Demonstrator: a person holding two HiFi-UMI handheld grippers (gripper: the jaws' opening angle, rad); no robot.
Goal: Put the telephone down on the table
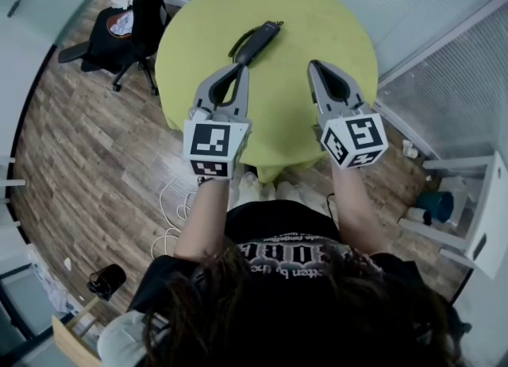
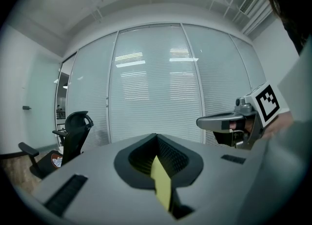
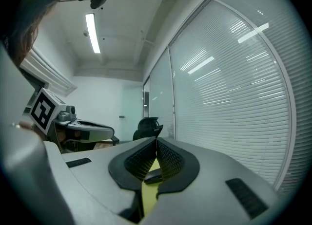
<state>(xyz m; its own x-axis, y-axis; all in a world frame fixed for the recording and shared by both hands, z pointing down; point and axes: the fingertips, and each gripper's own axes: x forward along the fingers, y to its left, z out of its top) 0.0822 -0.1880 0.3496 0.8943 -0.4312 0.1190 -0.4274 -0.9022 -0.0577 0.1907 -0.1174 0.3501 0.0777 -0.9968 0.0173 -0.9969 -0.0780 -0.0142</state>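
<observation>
Head view: left claw (image 1: 240, 67) and right claw (image 1: 314, 65) closed, empty; left one overlaps the telephone (image 1: 260, 38).

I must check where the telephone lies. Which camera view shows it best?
The head view: the telephone lies whole on the yellow table. The right gripper view shows only a dark sliver, perhaps it, past its jaws; the left gripper view shows none of it.

I hold my left gripper (image 1: 240, 70) and right gripper (image 1: 314, 65) side by side, pointing forward and roughly level, each with its jaws pressed together; my forearms (image 1: 205, 214) reach out, seemingly bare
</observation>
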